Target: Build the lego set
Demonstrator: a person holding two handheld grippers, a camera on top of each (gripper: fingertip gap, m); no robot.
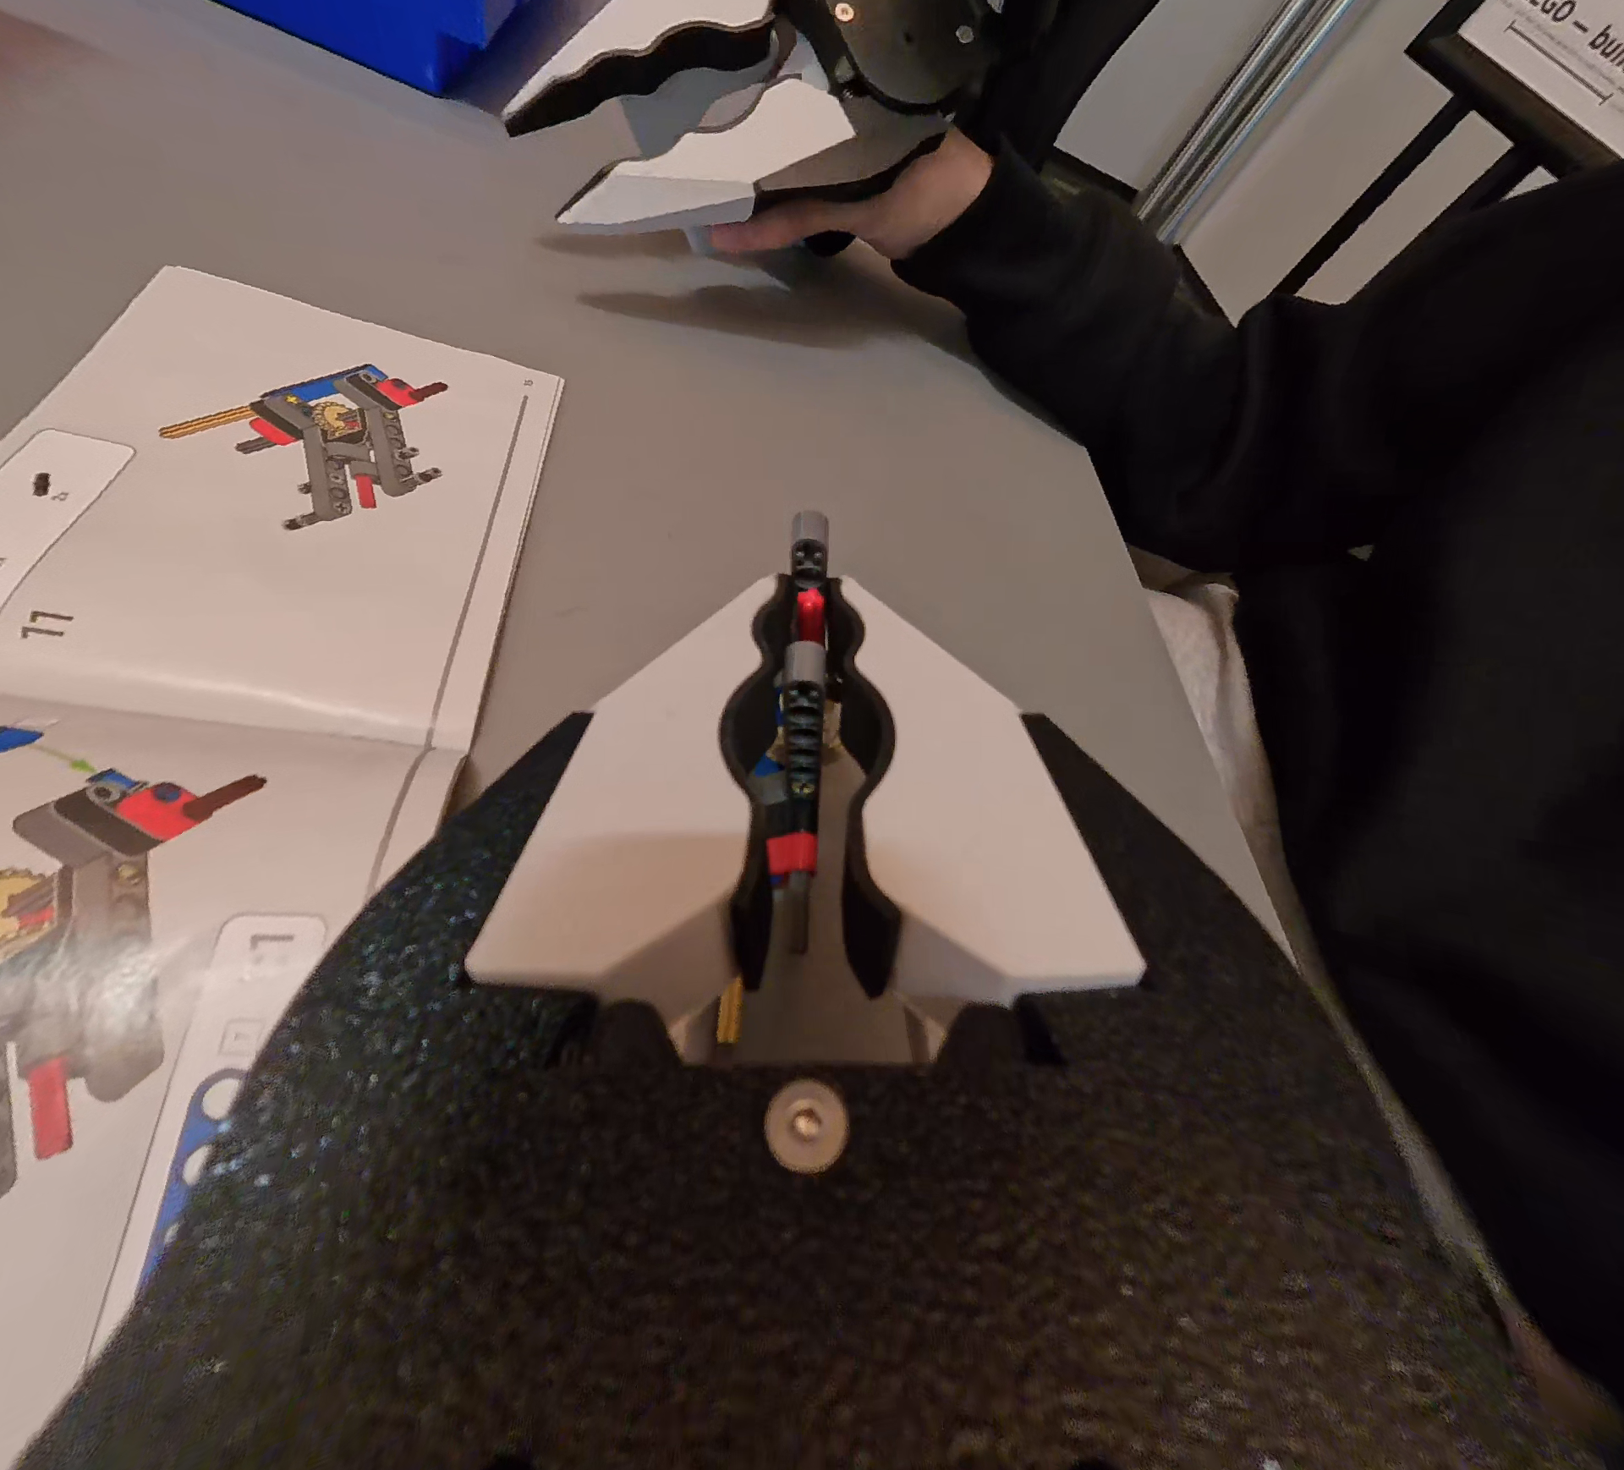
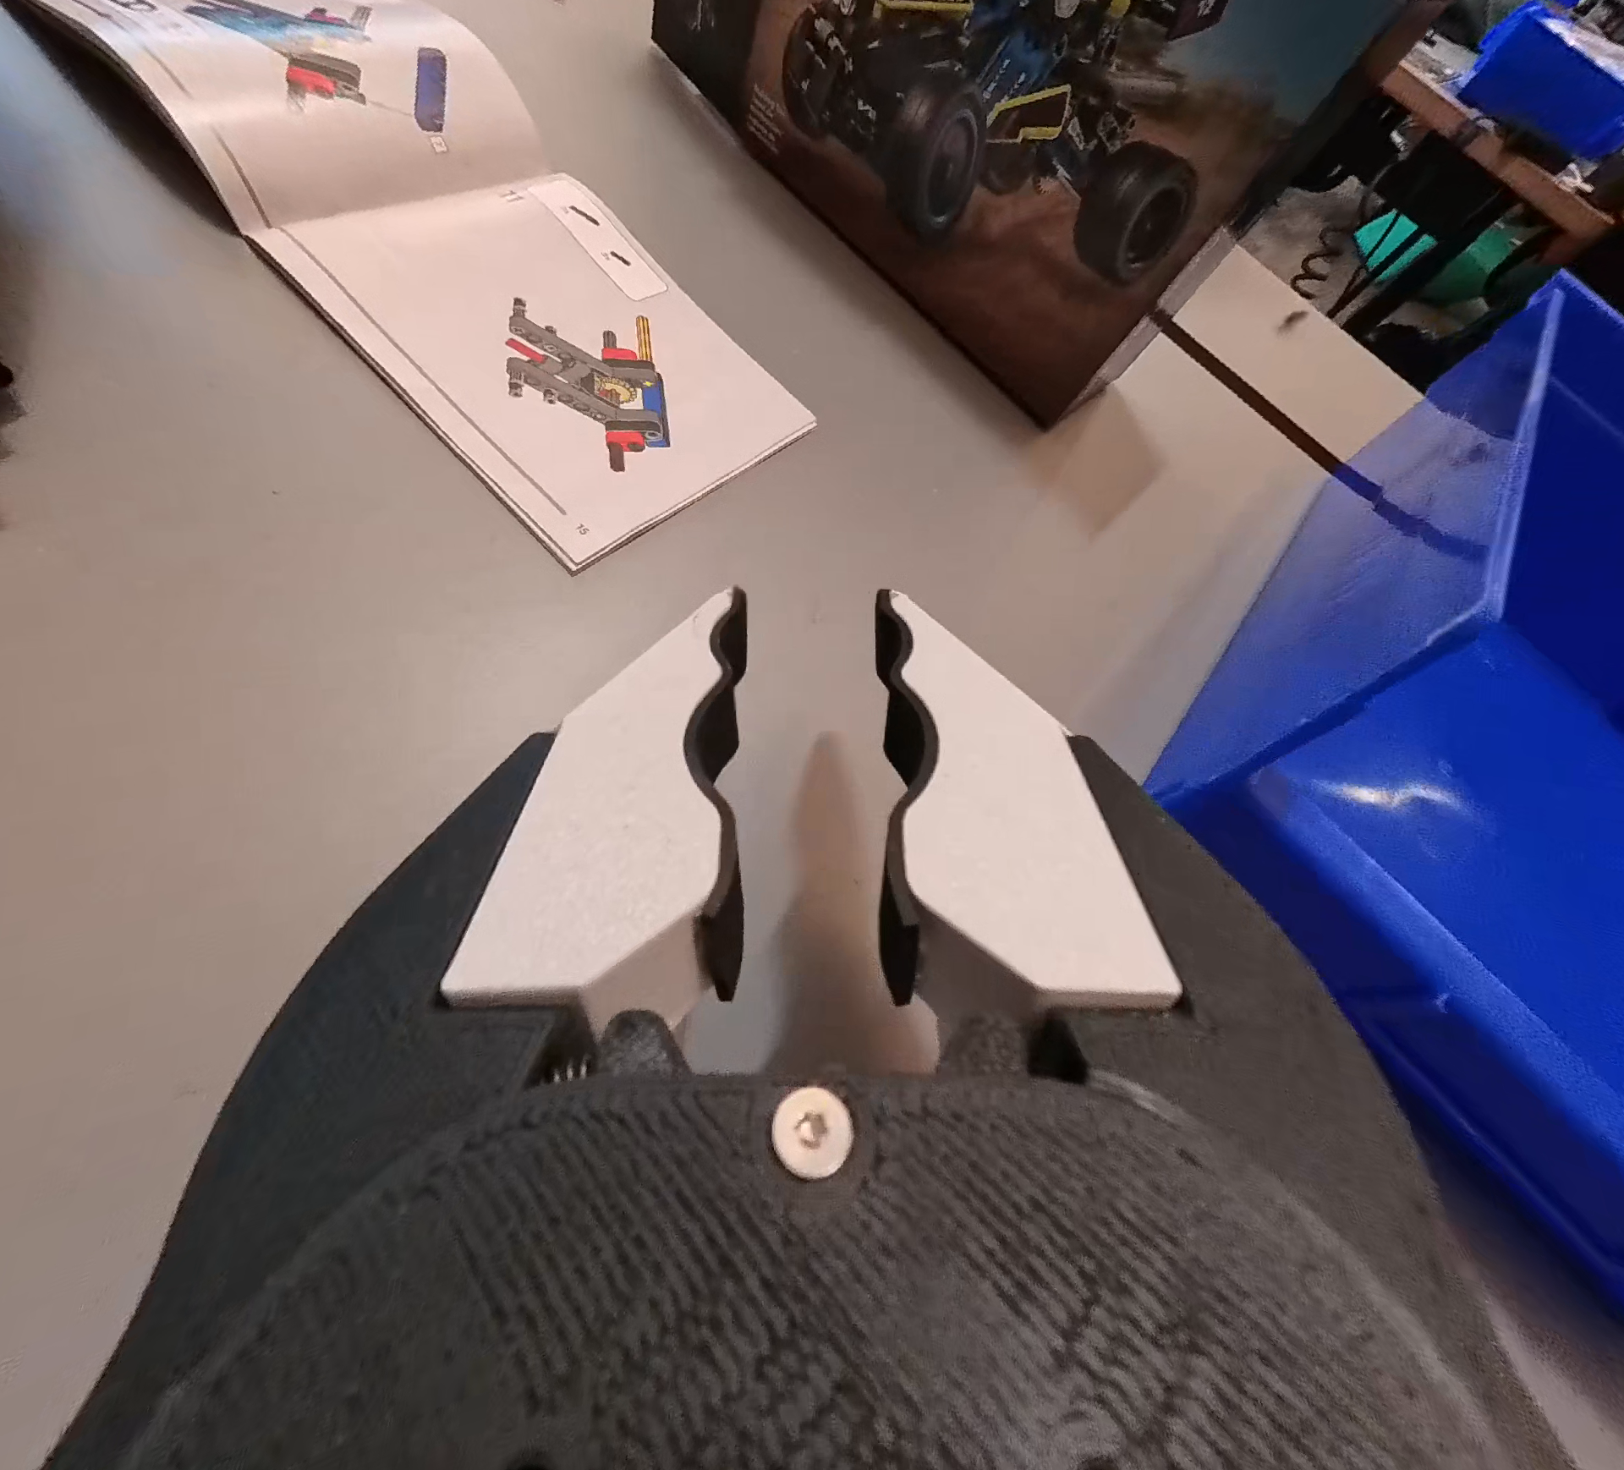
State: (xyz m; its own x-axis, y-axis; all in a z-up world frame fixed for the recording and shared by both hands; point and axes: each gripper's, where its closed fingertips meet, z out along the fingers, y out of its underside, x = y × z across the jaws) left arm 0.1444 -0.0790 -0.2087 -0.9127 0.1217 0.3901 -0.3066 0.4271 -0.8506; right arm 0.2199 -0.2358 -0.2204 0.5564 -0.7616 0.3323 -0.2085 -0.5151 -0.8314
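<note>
Left wrist view: left gripper (image 1: 808, 593) clamped on a small grey, red and blue lego sub-assembly (image 1: 804, 734), above the grey table (image 1: 351, 180). Likely light, stiff, pins prone to popping; hold by beams.

Right wrist view: right gripper (image 2: 810, 611) parted, empty, near the open white instruction booklet (image 2: 492, 303).

Bare bench (image 2: 264, 681) lies open ahead of the right gripper (image 2: 810, 611). A blue bin (image 2: 1406, 769) walls its right side, the open manual (image 2: 527, 338) lies front-left, and the set's box (image 2: 1011, 110) blocks farther on.
</note>
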